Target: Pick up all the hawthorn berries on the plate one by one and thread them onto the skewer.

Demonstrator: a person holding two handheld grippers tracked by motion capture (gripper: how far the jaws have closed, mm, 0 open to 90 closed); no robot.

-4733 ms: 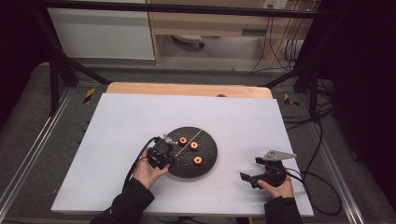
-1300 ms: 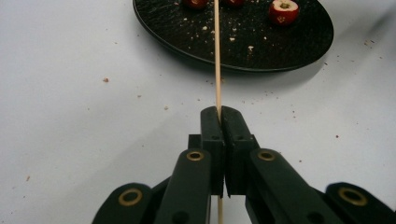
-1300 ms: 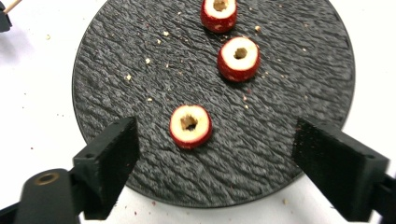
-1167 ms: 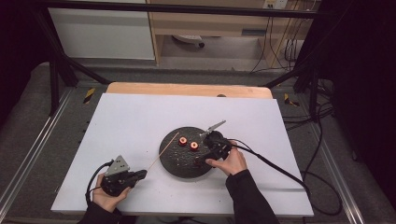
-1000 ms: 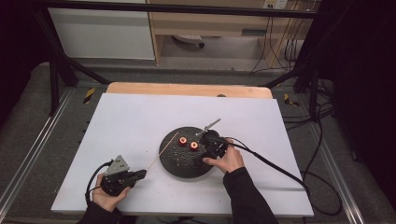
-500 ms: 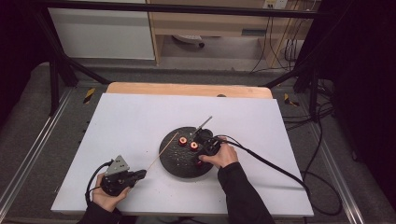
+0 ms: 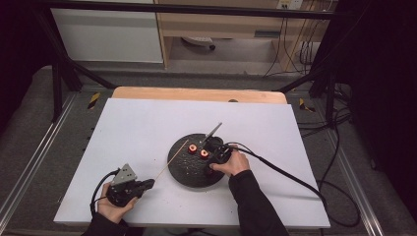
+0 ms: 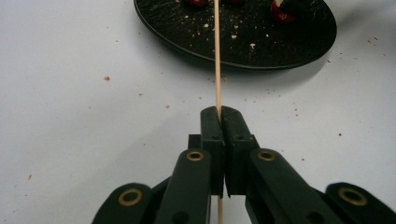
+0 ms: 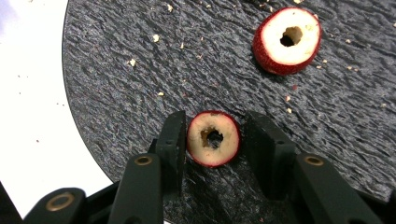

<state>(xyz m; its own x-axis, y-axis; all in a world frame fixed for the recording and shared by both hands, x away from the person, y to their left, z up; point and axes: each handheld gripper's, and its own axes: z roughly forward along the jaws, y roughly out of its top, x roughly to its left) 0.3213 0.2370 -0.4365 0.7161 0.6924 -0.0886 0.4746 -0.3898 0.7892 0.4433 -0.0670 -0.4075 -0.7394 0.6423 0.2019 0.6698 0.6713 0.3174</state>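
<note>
Black slate makes up the round plate on the white tabletop, and the right tongs hang low over it. Between their jaws lies a cored red fruit slice, pale inside with a hole through its middle. The jaws have just been closing around it. In the right gripper view one jaw sits against the slice's rim, while the other stands just beside it with a thin dark gap, so the slice is not yet pinched from both sides. A second cored slice lies on the plate beyond the right tongs and off to one side, well apart from the jaws. Pale crumbs are scattered over the slate around both slices.

The left tongs rest near the tabletop's near edge, off the plate and well apart from the right tongs. Their jaws are pressed together on a thin wooden skewer, clamped near its lower part. From the jaws the skewer runs straight ahead over the bare tabletop and out above the plate's rim, its far end reaching toward the slices. In the high view the skewer slants from the left tongs up to the plate's left edge. A person's hand grips the right tongs over the plate, its cable trailing away across the tabletop.
</note>
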